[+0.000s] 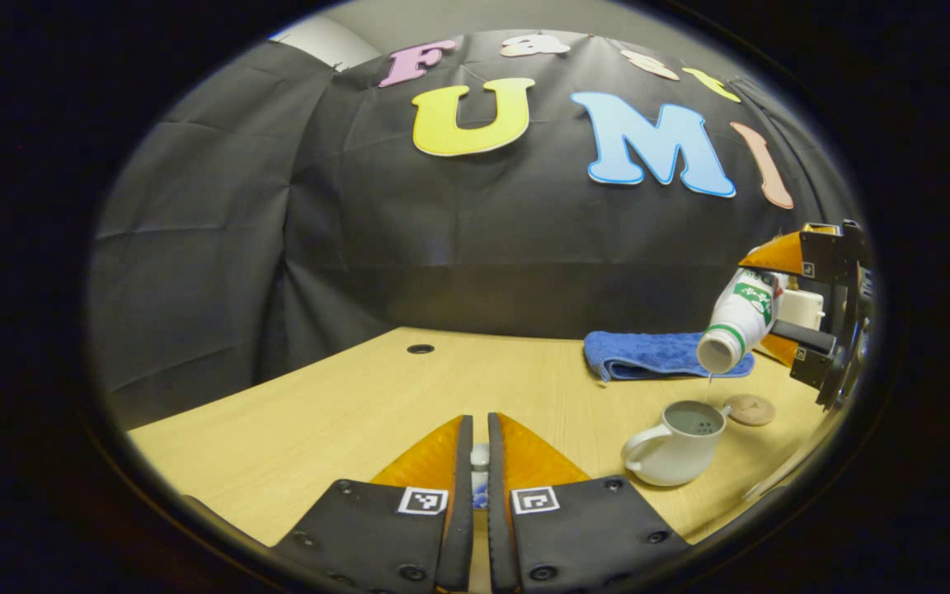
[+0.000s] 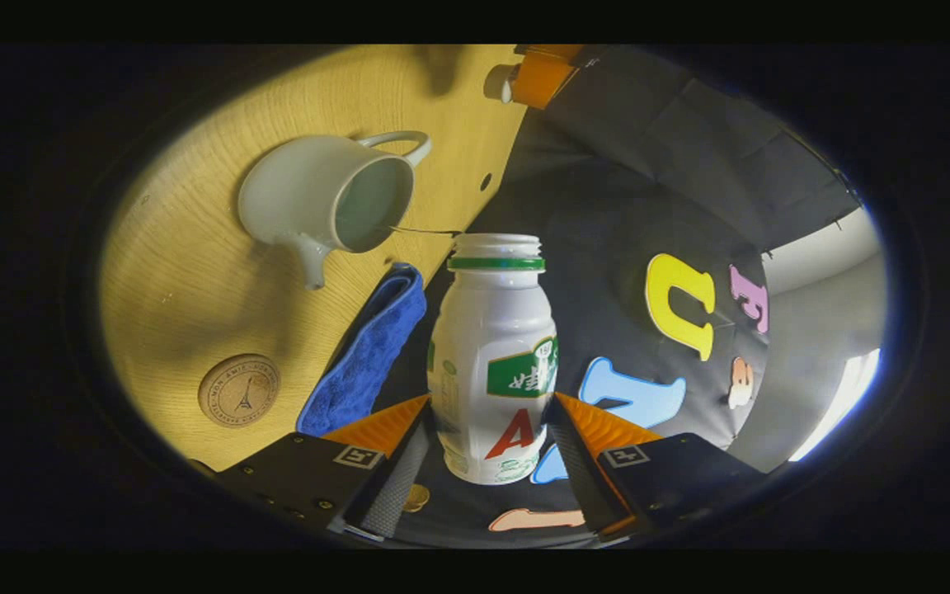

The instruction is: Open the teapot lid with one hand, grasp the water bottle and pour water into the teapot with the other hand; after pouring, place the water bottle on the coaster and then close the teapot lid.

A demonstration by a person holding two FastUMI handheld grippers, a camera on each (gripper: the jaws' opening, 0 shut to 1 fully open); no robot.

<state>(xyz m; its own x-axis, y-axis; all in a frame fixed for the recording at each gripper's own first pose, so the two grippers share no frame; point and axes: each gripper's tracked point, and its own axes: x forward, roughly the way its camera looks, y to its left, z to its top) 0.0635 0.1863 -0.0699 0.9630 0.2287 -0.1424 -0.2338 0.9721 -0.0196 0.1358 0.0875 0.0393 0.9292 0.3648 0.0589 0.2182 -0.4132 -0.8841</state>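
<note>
The white teapot (image 1: 677,450) stands open on the wooden table (image 1: 343,412), with water inside. My right gripper (image 1: 776,304) is shut on a white water bottle (image 1: 740,318) that is tilted mouth-down over the pot, and a thin stream (image 1: 710,381) falls from it. In the right gripper view the bottle (image 2: 491,363) sits between my right gripper's (image 2: 491,406) fingers, and the teapot (image 2: 326,198) lies beyond its mouth. My left gripper (image 1: 480,441) is closed on a small white piece, the teapot lid (image 1: 480,460), held off to the pot's left. The lid (image 2: 498,82) also shows in the left gripper (image 2: 537,76) far off.
A round cork coaster (image 1: 751,408) lies just right of the teapot, also seen as the coaster (image 2: 239,389) in the right gripper view. A folded blue cloth (image 1: 656,355) lies behind the pot. A cable hole (image 1: 420,349) sits in the table's far left part.
</note>
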